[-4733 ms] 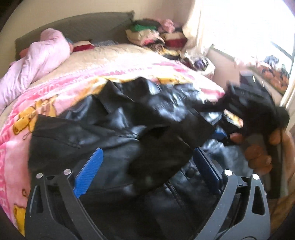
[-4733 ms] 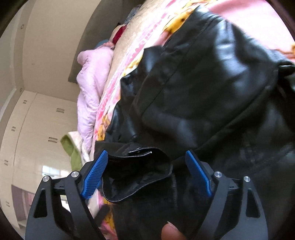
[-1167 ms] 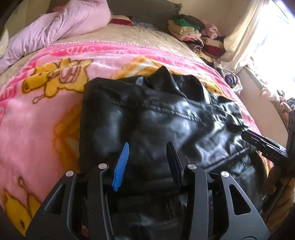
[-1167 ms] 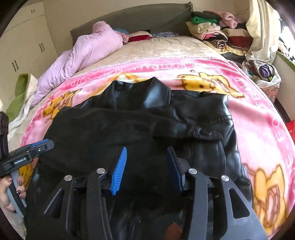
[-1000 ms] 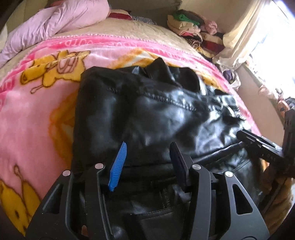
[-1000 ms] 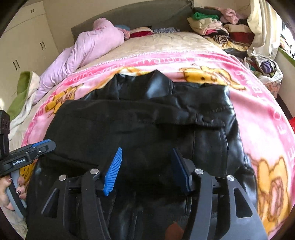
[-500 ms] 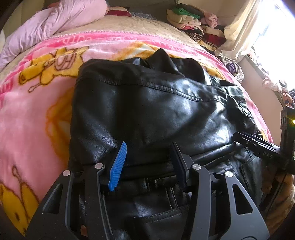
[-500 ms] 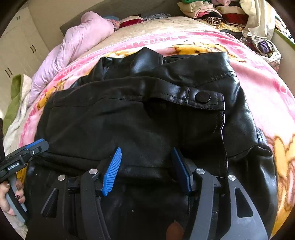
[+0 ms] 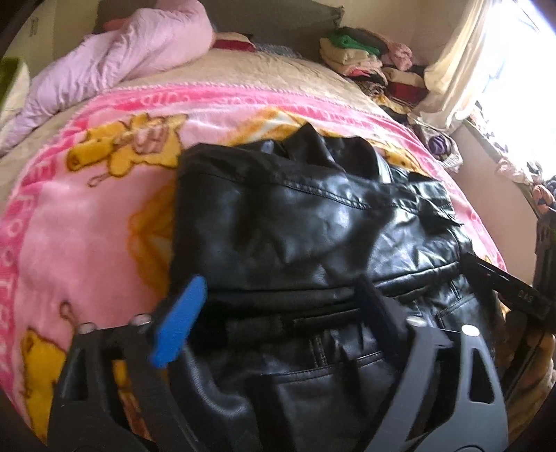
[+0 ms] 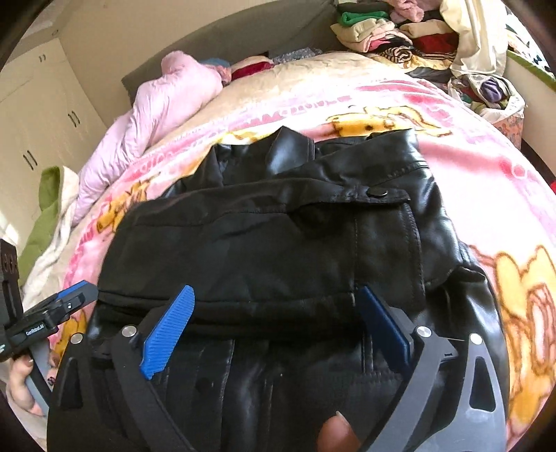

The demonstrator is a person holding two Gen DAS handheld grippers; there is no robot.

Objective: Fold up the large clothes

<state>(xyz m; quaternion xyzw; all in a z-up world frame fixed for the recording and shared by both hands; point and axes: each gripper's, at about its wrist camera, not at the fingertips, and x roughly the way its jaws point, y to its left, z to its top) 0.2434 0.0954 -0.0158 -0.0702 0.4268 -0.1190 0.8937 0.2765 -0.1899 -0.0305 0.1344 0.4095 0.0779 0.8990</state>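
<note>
A black leather jacket [image 9: 312, 222] lies folded on the bed, spread over a fluffy pink blanket [image 9: 69, 222] printed with yellow cartoon bears. Its leather is glossy and creased, with stitched seams, and a stiff collar stands up at the far side from both pairs of jaws. The left gripper [image 9: 278, 306] has just been opening: its jaws now stand wide apart, one ribbed blue pad at the left and one dark finger at the right, and the folded edge of the jacket lies between them with nothing pressing on it. The right gripper [image 10: 278, 320] has likewise just been opening; its jaws are spread wide over the same folded edge, clear of the leather. Just ahead of the right jaws a matte black panel runs across the jacket, ending in a tab with a round snap button [image 10: 378, 191]. Well beyond both jaws, a puffy, quilted lilac-pink coat [image 10: 166, 104] lies bunched at the head of the bed, and a stack of folded clothes [image 10: 382, 24] sits in the far corner.
</note>
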